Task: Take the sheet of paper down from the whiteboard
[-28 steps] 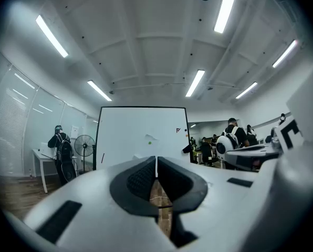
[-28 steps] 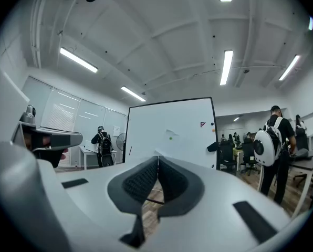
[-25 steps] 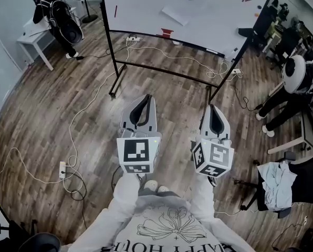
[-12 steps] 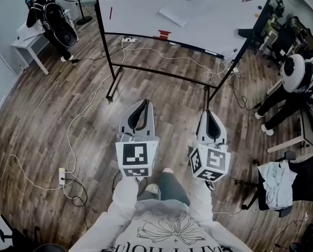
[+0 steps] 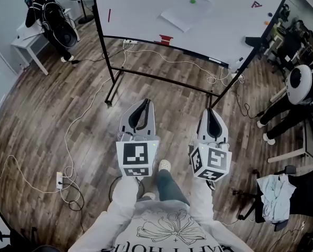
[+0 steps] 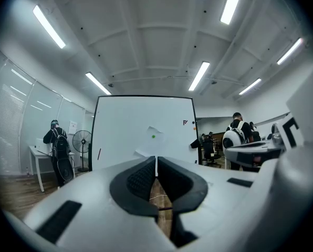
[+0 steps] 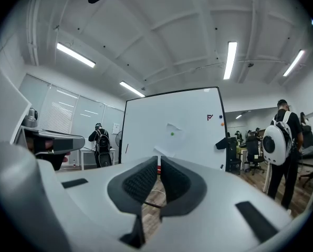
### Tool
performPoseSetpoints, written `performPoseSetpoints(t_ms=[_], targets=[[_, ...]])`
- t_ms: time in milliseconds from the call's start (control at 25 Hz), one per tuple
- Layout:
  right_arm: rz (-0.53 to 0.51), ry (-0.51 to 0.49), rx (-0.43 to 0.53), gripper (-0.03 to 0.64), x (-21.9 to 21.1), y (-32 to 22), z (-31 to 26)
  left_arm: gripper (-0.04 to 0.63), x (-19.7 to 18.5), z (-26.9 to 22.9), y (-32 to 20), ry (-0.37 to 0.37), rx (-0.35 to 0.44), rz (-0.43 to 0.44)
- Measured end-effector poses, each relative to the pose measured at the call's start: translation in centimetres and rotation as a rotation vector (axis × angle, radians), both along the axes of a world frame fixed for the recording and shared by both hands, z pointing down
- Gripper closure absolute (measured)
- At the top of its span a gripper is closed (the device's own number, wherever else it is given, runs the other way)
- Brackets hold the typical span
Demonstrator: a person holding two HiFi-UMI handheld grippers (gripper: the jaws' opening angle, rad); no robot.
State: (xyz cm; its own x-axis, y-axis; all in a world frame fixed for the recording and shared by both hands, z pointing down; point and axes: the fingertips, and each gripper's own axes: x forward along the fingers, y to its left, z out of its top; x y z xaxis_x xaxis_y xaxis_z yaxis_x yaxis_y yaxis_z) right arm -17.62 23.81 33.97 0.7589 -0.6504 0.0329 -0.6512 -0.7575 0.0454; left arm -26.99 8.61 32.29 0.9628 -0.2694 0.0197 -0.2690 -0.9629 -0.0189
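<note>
Both tools are pinched together with nothing in them. The left tool (image 5: 145, 103) and right tool (image 5: 213, 112) sit side by side, pointing at 12. The sheet of paper (image 5: 186, 9) is up on the whiteboard (image 5: 141, 14) around 12 to 1 o'clock, with a green magnet (image 5: 192, 1) on it, well apart from both tips. There's open wood floor (image 5: 51, 104) in between, with cables (image 5: 72, 125) trailing past the board's stand (image 5: 110, 96). Only the head view shows those cables. The gripper views add ceiling lights (image 7: 231, 56), and the right one a person with a white backpack (image 7: 279, 135) at 3.

White left gripper (image 5: 145, 102) and right gripper (image 5: 212, 111), pale flower-print sweatshirt (image 5: 164, 229).
</note>
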Motion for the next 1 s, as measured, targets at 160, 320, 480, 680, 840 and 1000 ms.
performPoseSetpoints(t_ms=[160, 320, 480, 680, 840, 1000], targets=[[-0.021, 0.026, 0.022, 0.612, 5.4, -1.4, -1.2, 0.581, 5.1, -0.8, -1.3, 0.021, 0.007, -0.021], [-0.048, 0.061, 0.042, 0.597, 10.6, -3.1, -2.9, 0.581, 10.2, -2.3, -2.4, 0.056, 0.018, -0.033], [-0.078, 0.074, 0.045, 0.558, 15.3, -4.7, -3.5, 0.580, 15.1, -3.1, -3.5, 0.075, 0.022, -0.048], [-0.091, 0.064, 0.046, 0.548, 20.2, -6.1, -3.2, 0.532, 19.9, -3.0, -4.0, 0.085, 0.010, -0.032], [-0.097, 0.050, 0.046, 0.545, 23.2, -7.3, -2.7, 0.513, 22.8, -2.4, -5.1, 0.068, 0.002, -0.038], [-0.097, 0.038, 0.045, 0.543, 26.2, -9.0, -2.2, 0.502, 25.4, -1.9, -7.0, 0.063, -0.012, -0.049]])
